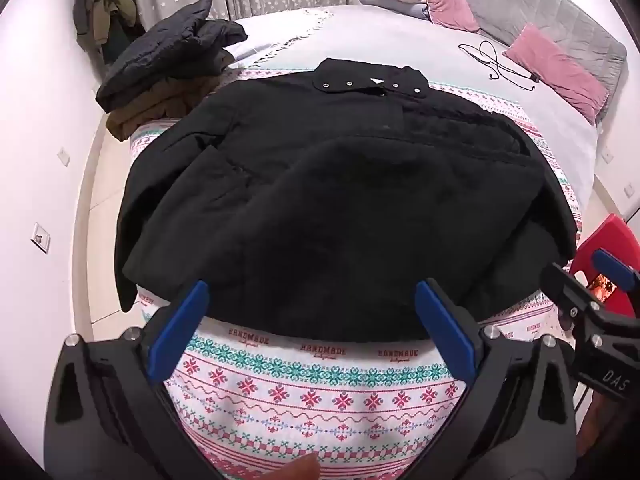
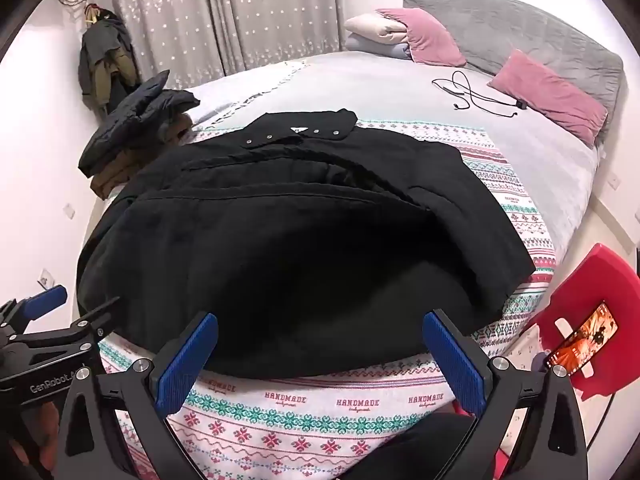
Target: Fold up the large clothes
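A large black jacket (image 1: 320, 200) (image 2: 300, 220) lies spread on a patterned blanket (image 1: 320, 392) (image 2: 320, 420) on the bed. Its snap-button collar is at the far side and its hem faces me. My left gripper (image 1: 312, 292) hovers open just over the near hem, blue pads wide apart with nothing gripped. The right gripper (image 2: 320, 320) stands open the same way over the hem further right. Each gripper shows at the edge of the other's view: the right gripper (image 1: 584, 276) and the left gripper (image 2: 80, 300).
A pile of folded dark and brown coats (image 1: 168, 64) (image 2: 136, 120) sits on the bed's far left corner. Pink pillows (image 2: 548, 92) and a black cable (image 2: 480, 96) lie at the head. A red chair (image 2: 592, 280) with a phone stands right of the bed.
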A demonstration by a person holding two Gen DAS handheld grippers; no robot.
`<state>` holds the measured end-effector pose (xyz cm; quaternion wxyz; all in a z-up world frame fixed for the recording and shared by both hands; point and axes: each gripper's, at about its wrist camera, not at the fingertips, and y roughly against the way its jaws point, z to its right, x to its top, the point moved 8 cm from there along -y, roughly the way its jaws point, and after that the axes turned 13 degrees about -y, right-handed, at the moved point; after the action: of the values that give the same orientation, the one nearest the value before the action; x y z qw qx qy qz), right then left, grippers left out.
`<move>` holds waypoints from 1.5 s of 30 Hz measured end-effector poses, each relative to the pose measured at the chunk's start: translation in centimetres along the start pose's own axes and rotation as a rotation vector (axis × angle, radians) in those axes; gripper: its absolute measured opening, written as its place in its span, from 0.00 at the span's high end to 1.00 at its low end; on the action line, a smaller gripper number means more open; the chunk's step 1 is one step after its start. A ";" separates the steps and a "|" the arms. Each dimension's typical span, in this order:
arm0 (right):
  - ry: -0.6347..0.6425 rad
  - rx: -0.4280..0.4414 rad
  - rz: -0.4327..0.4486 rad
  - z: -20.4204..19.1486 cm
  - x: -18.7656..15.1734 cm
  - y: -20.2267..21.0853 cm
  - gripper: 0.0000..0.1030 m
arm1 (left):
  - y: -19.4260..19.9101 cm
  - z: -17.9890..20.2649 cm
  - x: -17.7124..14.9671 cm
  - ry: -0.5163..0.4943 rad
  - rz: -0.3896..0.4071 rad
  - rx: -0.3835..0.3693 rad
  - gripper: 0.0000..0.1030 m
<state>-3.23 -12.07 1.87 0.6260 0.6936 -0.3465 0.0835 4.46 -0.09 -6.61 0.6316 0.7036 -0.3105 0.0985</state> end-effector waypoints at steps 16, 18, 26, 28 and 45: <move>0.018 0.016 -0.047 -1.2 -0.7 -1.4 0.00 | -0.4 -0.6 0.1 0.024 0.001 -0.011 0.01; 0.017 0.016 -0.050 -1.2 -0.8 -1.5 0.00 | -0.3 -0.6 0.1 0.025 0.003 -0.009 0.01; 0.019 0.028 -0.058 -1.0 -0.7 -1.8 0.00 | -0.4 -0.7 0.4 0.023 0.001 -0.006 0.01; 0.016 0.040 -0.065 -1.0 -0.8 -1.9 0.00 | -0.3 -0.6 0.7 0.023 0.001 -0.003 0.01; 0.017 0.044 -0.066 -1.1 -0.7 -1.9 0.00 | 0.4 -0.8 1.1 0.024 0.011 0.001 0.01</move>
<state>-2.22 -10.84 0.16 0.6161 0.7174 -0.3162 0.0763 5.32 0.30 -5.60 0.6342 0.7010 -0.3067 0.1105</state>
